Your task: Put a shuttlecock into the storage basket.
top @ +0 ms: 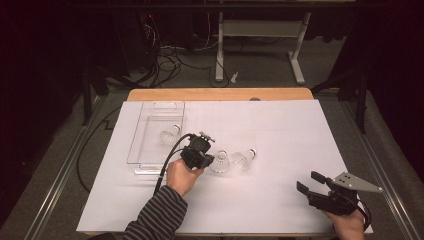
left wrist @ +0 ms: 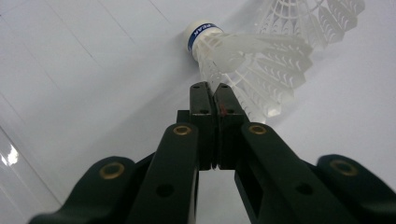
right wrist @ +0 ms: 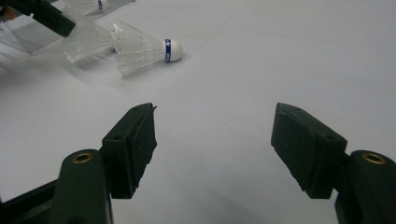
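Note:
My left gripper (top: 210, 158) sits left of centre on the white sheet, its jaws pressed together (left wrist: 215, 91) on the skirt edge of a white shuttlecock (top: 220, 162) (left wrist: 252, 65) with a blue-banded cork. A second shuttlecock (top: 245, 158) (left wrist: 313, 14) lies just to its right. A third shuttlecock (top: 169, 135) rests inside the clear tray (top: 150, 112). My right gripper (top: 311, 182) (right wrist: 215, 135) hovers near the front right corner, open, nothing between its pads. In the right gripper view the free shuttlecock (right wrist: 144, 49) lies beside the held one (right wrist: 86, 39).
White paper (top: 280, 125) covers the wooden table (top: 220, 94). The clear tray stands at the left rear, close to my left hand. A cable (top: 170, 155) trails from the left gripper over the tray's front edge. Beyond the table are floor cables and a desk frame (top: 260, 30).

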A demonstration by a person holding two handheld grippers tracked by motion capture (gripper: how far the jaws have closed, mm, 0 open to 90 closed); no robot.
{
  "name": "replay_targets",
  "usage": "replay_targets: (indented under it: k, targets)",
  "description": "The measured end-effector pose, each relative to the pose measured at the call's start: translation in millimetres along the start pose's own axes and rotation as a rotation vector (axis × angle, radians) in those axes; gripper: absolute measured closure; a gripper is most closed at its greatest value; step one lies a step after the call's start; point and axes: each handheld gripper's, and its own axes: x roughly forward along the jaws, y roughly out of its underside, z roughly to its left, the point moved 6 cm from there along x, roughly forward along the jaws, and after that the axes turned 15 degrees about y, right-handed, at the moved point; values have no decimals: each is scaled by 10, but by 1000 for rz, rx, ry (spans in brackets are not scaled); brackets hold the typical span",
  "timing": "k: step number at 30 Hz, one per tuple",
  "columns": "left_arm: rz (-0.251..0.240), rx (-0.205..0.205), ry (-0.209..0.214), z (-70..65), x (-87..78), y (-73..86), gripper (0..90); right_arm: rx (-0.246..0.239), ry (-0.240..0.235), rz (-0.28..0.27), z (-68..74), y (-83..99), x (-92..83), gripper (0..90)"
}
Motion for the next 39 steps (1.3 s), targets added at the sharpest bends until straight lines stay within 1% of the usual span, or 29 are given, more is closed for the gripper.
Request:
replay_targets:
  k: [13,19,27,33,39]
  targets:
    - [-6,6,7,-4,-18,0,892,0,0,0,2,0,1,313]
    - [-16,17,13,-24,-42,1,892,1,0,0,3,0,0,313]
    - [-33,24,30,-59,-90,0,892,-2,0,1,2,0,1,313]
    - [-33,26,42,-65,-109,1,894,0,0,0,3,-1,0,313]
    - [-44,28,58,-83,-133,-2,894,-2,0,0,2,0,1,312]
